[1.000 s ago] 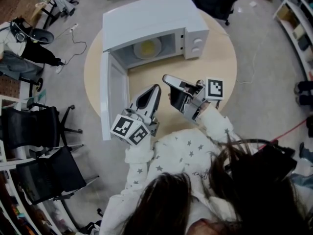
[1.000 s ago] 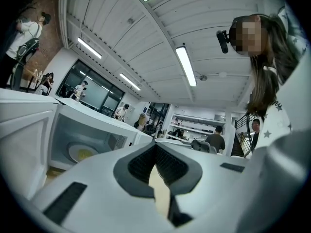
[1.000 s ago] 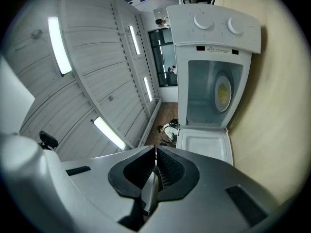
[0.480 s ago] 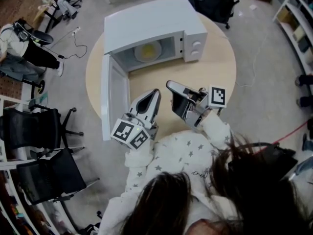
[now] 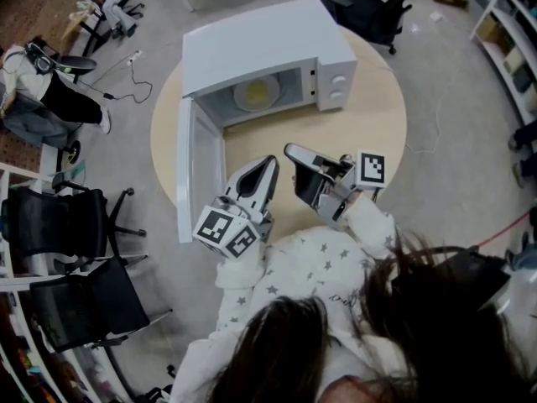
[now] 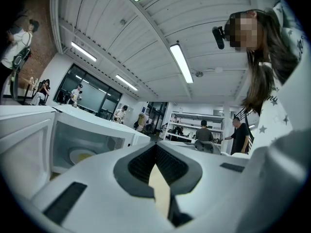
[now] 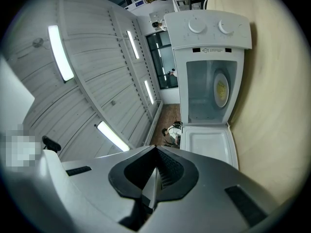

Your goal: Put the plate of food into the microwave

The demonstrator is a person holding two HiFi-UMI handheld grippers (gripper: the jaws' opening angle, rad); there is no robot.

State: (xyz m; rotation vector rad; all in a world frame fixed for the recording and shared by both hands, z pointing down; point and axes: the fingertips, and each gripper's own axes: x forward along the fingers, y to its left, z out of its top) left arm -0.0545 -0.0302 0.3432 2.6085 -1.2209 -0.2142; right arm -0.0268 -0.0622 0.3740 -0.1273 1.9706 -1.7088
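Note:
The white microwave (image 5: 268,49) stands at the back of the round table (image 5: 369,124) with its door (image 5: 200,170) swung open to the left. Inside it lies the plate of yellow food (image 5: 256,93), also visible as the plate (image 6: 82,155) in the left gripper view and the plate (image 7: 221,89) in the right gripper view. My left gripper (image 5: 268,163) hovers above the table in front of the door, shut and empty. My right gripper (image 5: 290,149) is beside it, facing the cavity, also shut with nothing held. Both jaws' tips meet: left gripper (image 6: 156,145), right gripper (image 7: 156,149).
Black office chairs (image 5: 75,225) stand on the floor to the left, another chair (image 5: 369,2) behind the table. A person sits at the far left (image 5: 42,99). Shelving (image 5: 512,40) runs along the right. Bare tabletop lies to the right of the microwave.
Both grippers stay in about the same place in front of the open microwave; the view itself has shifted slightly. The plate has not moved.

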